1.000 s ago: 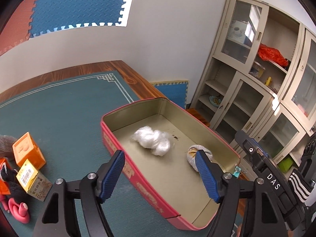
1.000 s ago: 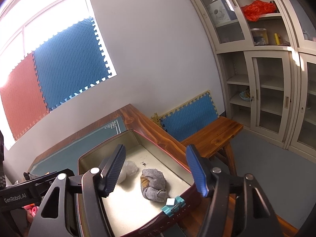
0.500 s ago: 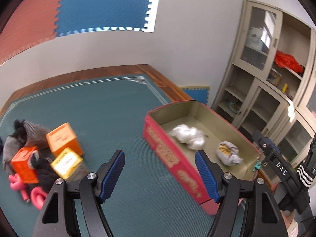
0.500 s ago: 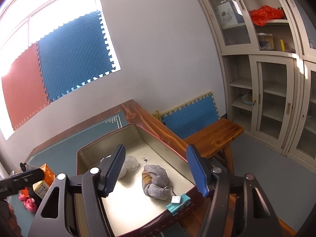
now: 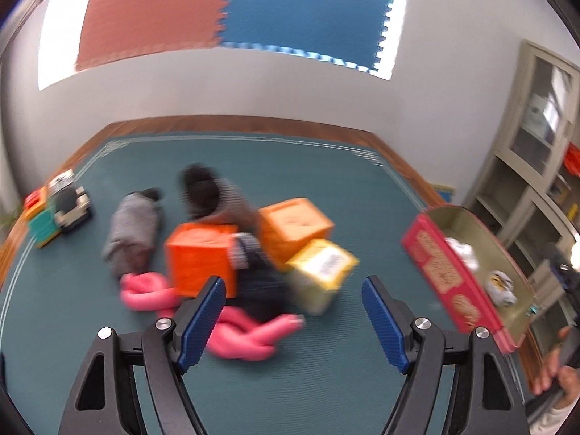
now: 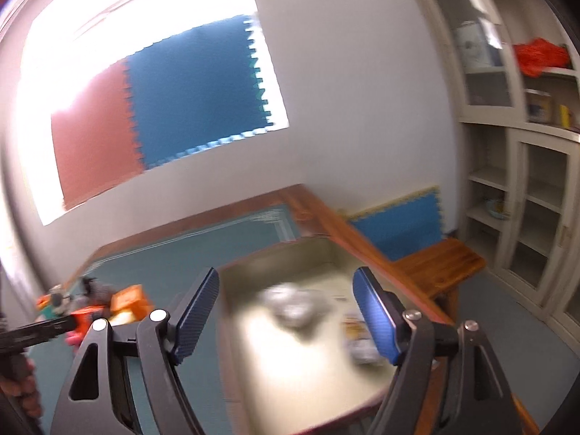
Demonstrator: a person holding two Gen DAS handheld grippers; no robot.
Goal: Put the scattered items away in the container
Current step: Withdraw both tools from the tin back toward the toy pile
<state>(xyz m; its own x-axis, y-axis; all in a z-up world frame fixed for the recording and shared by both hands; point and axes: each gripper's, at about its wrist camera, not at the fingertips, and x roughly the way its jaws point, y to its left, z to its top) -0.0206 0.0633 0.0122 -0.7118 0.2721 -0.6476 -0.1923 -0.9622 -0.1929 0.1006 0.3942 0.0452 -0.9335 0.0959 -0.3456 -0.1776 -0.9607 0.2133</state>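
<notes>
In the left wrist view a blurred pile lies on the green mat: two orange boxes (image 5: 201,257), a yellow box (image 5: 320,272), a pink looped toy (image 5: 246,333), dark and grey socks (image 5: 132,228). My left gripper (image 5: 291,322) hangs over the pile's near edge, its jaws opening with nothing between them. The red tin (image 5: 456,282) stands at the right, holding a white bundle and a rolled cloth. In the right wrist view my right gripper (image 6: 286,315) hovers above the tin (image 6: 232,272), jaws opening and empty; the white bundle (image 6: 293,304) lies inside.
A small toy truck (image 5: 59,210) sits at the mat's far left. A wooden bench (image 6: 438,261) and glass-door cabinets (image 6: 525,166) stand beyond the table's right edge. A person's hand (image 5: 554,369) shows at the lower right of the left wrist view.
The left gripper has swung left from over the tin to the pile of boxes and socks. The right gripper has widened and turned left above the tin, where the cloth and clip lie.
</notes>
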